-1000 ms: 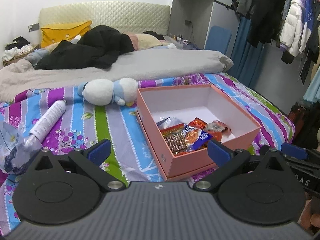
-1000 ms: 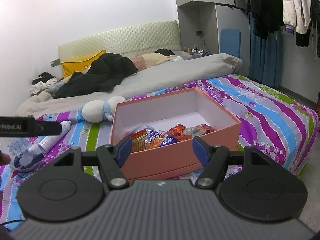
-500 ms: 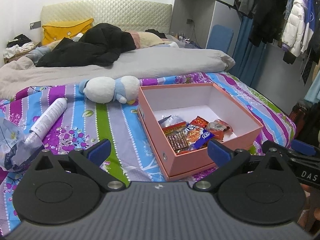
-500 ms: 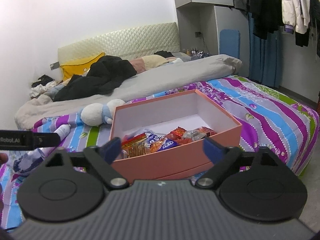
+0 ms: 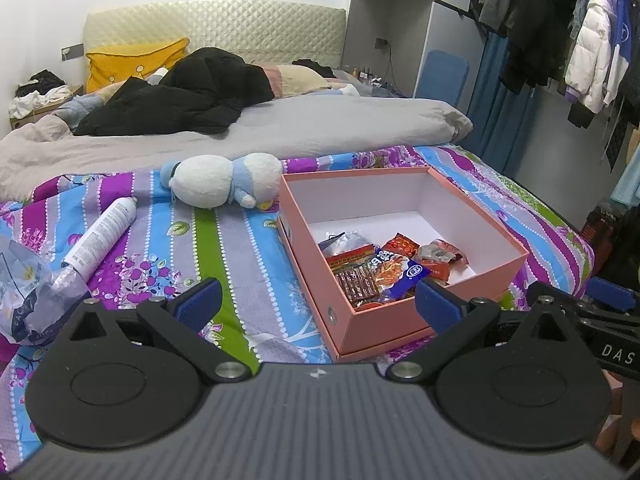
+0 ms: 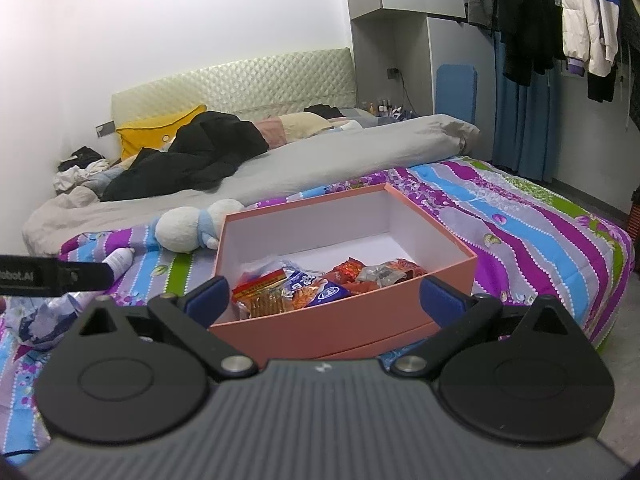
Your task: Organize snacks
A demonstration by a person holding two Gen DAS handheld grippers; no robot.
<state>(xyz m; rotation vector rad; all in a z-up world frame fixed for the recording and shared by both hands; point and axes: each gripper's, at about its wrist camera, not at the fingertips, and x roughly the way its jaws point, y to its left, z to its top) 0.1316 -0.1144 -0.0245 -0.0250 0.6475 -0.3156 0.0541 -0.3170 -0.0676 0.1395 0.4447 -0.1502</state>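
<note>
A pink open box point(image 5: 496, 236) point(image 6: 344, 328) sits on the striped bedspread and holds several snack packets point(image 5: 384, 268) point(image 6: 316, 286) in its near half. My left gripper point(image 5: 318, 306) is open and empty, held back from the box's near left corner. My right gripper point(image 6: 326, 300) is open wide and empty, in front of the box's near wall. A crumpled clear plastic bag point(image 5: 28, 280) point(image 6: 44, 318) lies at the left.
A white spray can point(image 5: 100, 234) and a white-and-blue plush toy point(image 5: 224, 180) lie left of the box. A grey duvet point(image 5: 280, 132) and black coat point(image 5: 180, 98) cover the far bed. Clothes point(image 5: 592, 40) hang at the right. The bed edge drops off right of the box.
My right gripper has opened wider and pulled back slightly from the box. My left gripper has stayed open and shifted only a little.
</note>
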